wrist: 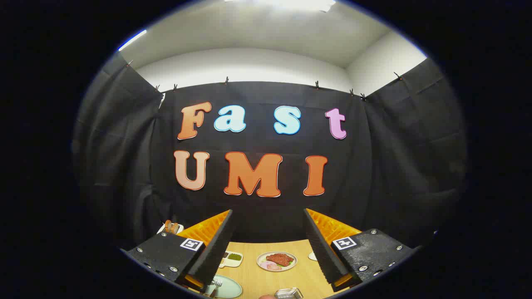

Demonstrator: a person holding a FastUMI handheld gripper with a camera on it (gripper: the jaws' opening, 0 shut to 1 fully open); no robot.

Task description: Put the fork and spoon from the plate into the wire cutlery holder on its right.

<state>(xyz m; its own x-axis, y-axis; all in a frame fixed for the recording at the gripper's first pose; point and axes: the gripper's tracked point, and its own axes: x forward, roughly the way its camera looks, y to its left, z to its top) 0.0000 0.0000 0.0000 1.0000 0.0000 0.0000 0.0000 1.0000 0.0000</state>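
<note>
**Gripper view: nothing moved yet**

Gripper view has my gripper (pixel 268 243) spread wide, holding nothing, raised above the table. Nearest, by my left finger, a silver fork (pixel 216 285) lies on the pale green round plate (pixel 230 289); I can't make out the spoon. The clear-looking cutlery holder (pixel 288 293) sits to its right (barely in sight). Both utensils seem left to move. Beyond, the light wooden table (pixel 249 274) carries a white dish of meat (pixel 277 261), then black cloth wall, white ceiling.

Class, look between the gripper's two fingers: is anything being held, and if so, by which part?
Nothing is held. The gripper is open, its fingers wide apart above the table, with the fork on the pale green plate untouched below.
</note>
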